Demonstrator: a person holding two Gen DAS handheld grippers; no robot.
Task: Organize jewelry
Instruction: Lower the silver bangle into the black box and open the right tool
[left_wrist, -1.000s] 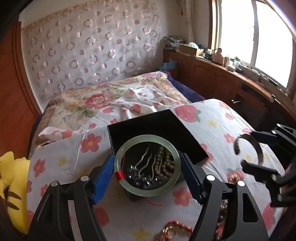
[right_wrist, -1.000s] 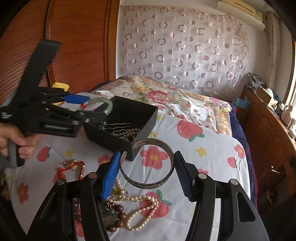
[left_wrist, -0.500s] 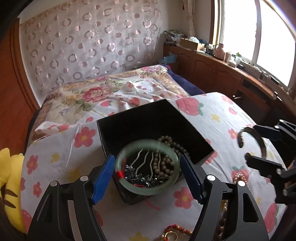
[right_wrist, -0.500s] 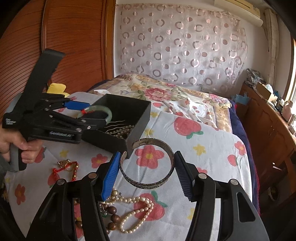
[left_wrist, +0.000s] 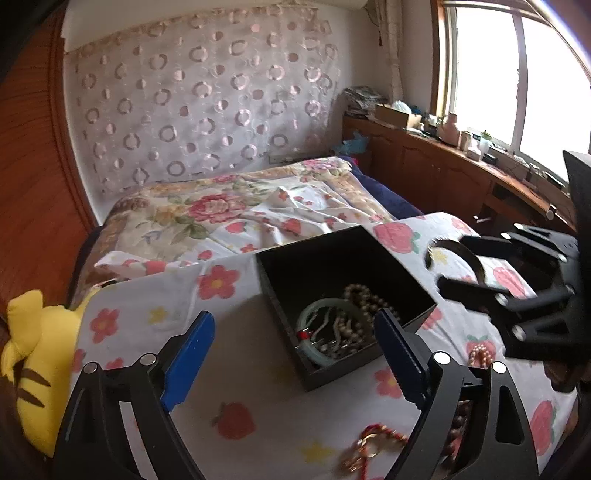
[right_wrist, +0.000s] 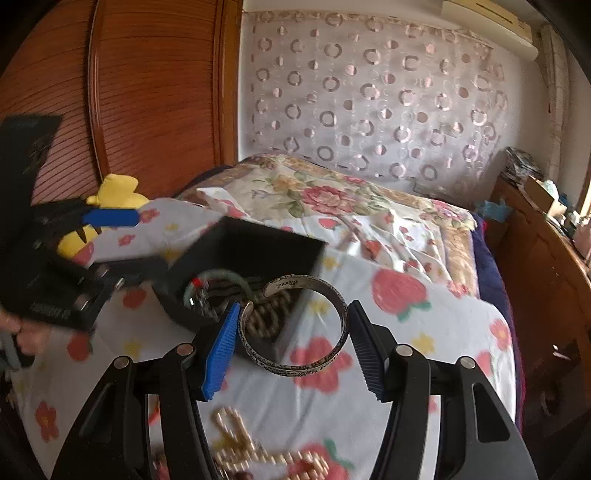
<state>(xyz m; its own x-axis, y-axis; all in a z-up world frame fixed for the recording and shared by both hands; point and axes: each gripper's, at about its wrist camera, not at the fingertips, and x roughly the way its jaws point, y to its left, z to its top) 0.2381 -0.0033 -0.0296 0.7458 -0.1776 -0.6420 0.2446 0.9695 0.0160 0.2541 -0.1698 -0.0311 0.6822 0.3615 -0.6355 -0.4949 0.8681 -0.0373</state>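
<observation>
Flowery bedding (left_wrist: 258, 398) covers the bed where the jewelry work goes on. Closest to the left wrist camera, the left gripper (left_wrist: 295, 358) has nothing between its 2 blue pads, and its jaws are opening wider. Just beside it, low on the sheet, lies a red and gold charm (left_wrist: 373, 443), not yet put away. A little farther sits the black box (left_wrist: 295, 273), open on top so things can drop in. The green bangle (left_wrist: 321, 332) lies inside it, on top of brown beads (left_wrist: 360, 295) and silver hairpins. It looks let go, which is likely why the left gripper is empty.

Closest to the right wrist camera, pale pearls (right_wrist: 236, 439) lie blurry on the sheet, waiting their turn. Above them, the right gripper (right_wrist: 291, 347) clamps the silver cuff (right_wrist: 332, 354) by its 2 sides, so the ring lies flat between the pads. The cuff hangs by the box's near corner, so I think it goes in next. It must clear the wall first.

Farther left is a yellow plush toy (right_wrist: 118, 192). Far back hangs a curtain with circles (right_wrist: 369, 92).
</observation>
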